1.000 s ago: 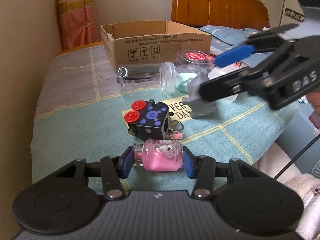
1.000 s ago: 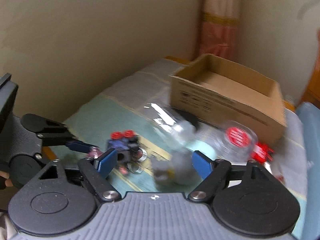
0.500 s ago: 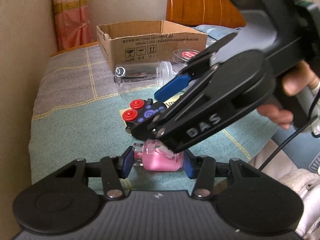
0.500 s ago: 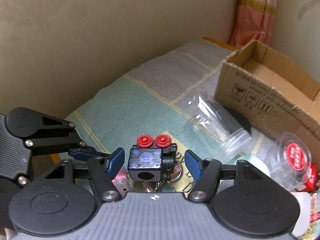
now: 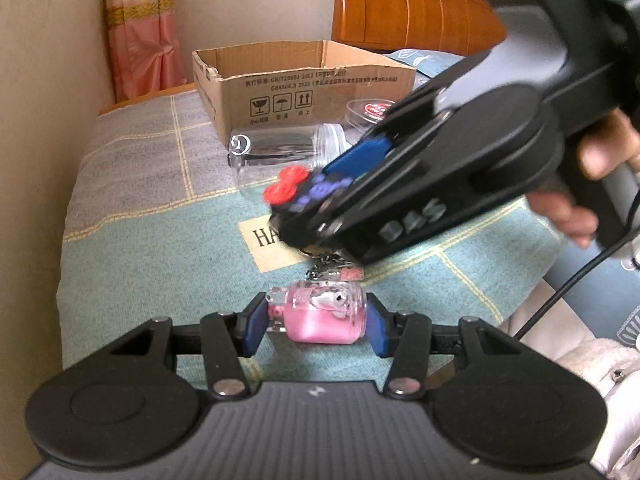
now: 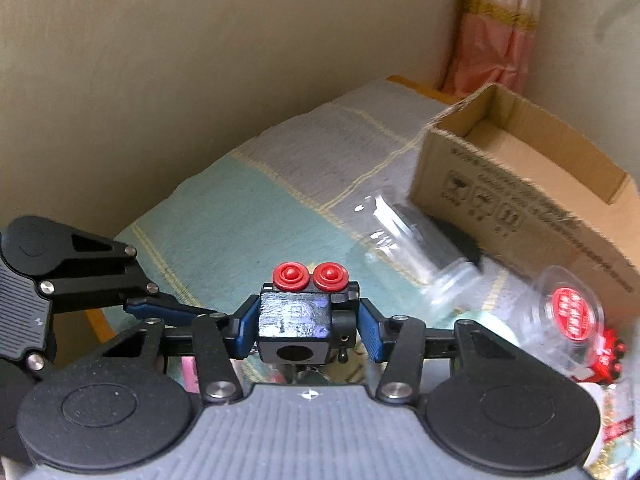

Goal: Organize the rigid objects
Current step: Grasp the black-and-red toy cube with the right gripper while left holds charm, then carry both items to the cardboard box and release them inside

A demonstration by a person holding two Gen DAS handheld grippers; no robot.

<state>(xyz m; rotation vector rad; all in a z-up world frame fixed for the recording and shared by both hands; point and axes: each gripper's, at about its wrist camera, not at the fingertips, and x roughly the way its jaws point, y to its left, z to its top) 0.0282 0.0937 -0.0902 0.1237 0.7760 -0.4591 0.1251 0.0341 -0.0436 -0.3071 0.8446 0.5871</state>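
Observation:
My left gripper (image 5: 316, 326) is shut on a small pink bottle charm (image 5: 320, 316), held just above the checked bed cover. My right gripper (image 6: 306, 326) is shut on a black cube toy with two red knobs (image 6: 296, 316) and holds it lifted off the cover. In the left wrist view the right gripper (image 5: 320, 200) crosses above the pink charm, the cube toy (image 5: 296, 196) blurred in its fingers. A short chain and keyrings (image 5: 324, 264) hang from the cube down toward the pink charm. An open cardboard box (image 5: 304, 80) stands behind; in the right wrist view the box (image 6: 520, 184) is at right.
A clear plastic jar (image 5: 280, 152) lies on its side before the box, also in the right wrist view (image 6: 416, 248). A clear tub with a red label (image 6: 568, 312) sits right of it. A wall runs along the left. A wooden headboard (image 5: 408, 4) stands behind.
My right gripper has closed on the black cube toy and lifted it off the cover, with its chain dangling. My left gripper still holds the pink charm, raised slightly.

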